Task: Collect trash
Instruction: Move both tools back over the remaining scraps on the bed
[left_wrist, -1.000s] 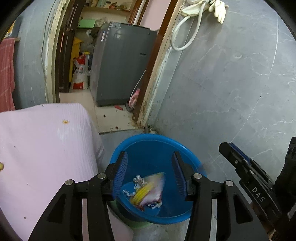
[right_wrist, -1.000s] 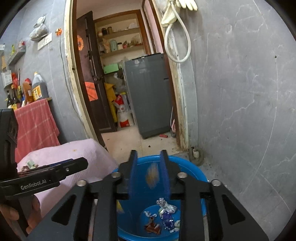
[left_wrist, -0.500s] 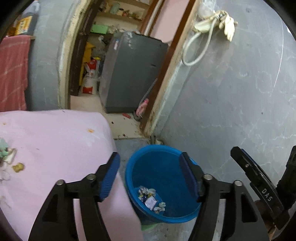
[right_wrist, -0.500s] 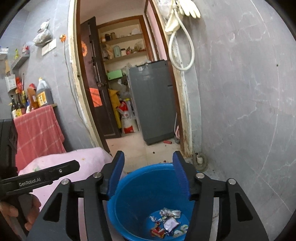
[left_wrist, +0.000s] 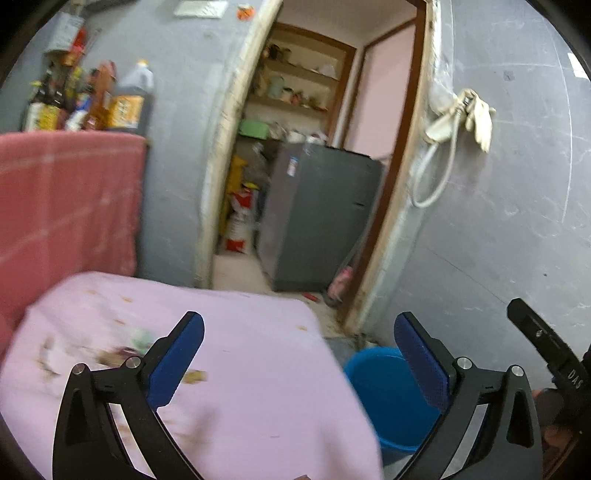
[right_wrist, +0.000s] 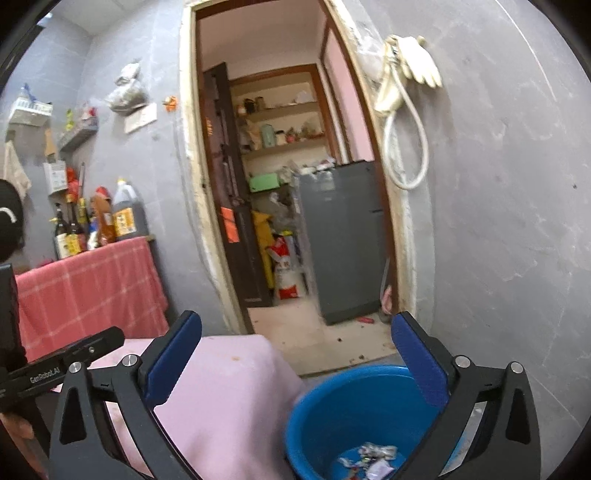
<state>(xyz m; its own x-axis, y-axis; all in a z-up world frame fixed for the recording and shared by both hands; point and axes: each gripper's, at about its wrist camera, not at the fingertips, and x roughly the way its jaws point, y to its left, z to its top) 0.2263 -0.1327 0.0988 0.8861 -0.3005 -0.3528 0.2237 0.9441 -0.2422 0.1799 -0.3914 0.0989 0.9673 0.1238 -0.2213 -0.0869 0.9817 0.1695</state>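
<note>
The crumpled wrappers and paper scraps you are collecting lie in a small heap on the floor of the round blue plastic bucket, low and right of centre in the right wrist view; in the left wrist view the same bucket shows at lower right, its contents hidden behind the rim. More blurred scraps lie on the pale pink cloth covering the table, at lower left of the left wrist view, beside the bucket. Your left gripper has its blue-padded jaws spread wide, having just been opening, with nothing between them; it hangs over the pink cloth. Your right gripper likewise stands fully spread after just opening and holds nothing, one finger over the cloth and the other over the bucket. In the left wrist view the right gripper's black finger enters at the right edge; in the right wrist view the left gripper's black body enters at the left edge. Beyond, a red checked cloth drapes a counter bearing bottles at left, an open doorway at centre shows a grey cabinet-like appliance, and pale gloves with a white hose hang on the grey wall at upper right.
</note>
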